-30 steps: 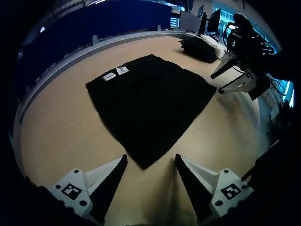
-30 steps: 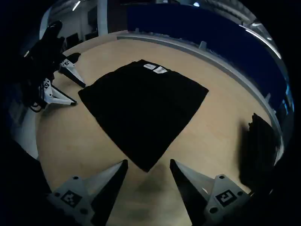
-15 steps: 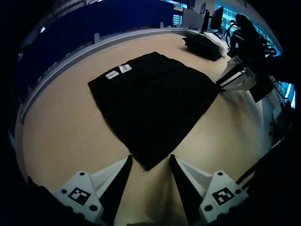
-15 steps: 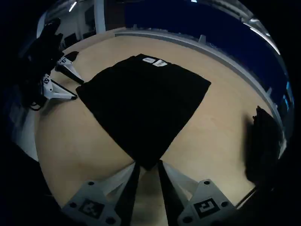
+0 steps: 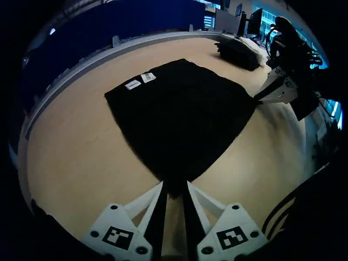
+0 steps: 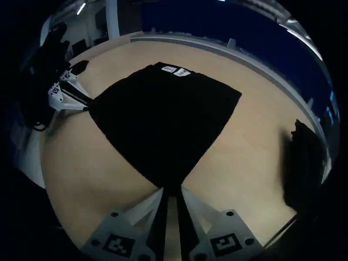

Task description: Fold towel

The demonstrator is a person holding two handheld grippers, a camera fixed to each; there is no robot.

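A black towel lies spread flat on a light wooden table, with two white tags at its far edge. My left gripper is shut on the towel's near corner. Farther off at the right, the right gripper pinches another corner. In the right gripper view the same towel reaches to my right gripper, whose fingers are shut on its corner. The left gripper holds the towel's left corner there, carried by a black-gloved hand.
A pile of dark folded cloth sits at the far end of the table and appears again as a dark pile at the right edge. A grey raised rim and blue partition run along the table's back. Monitors stand beyond.
Both grippers have moved in on the towel's corners and shut on them; a second ago both stood open just short of the cloth.
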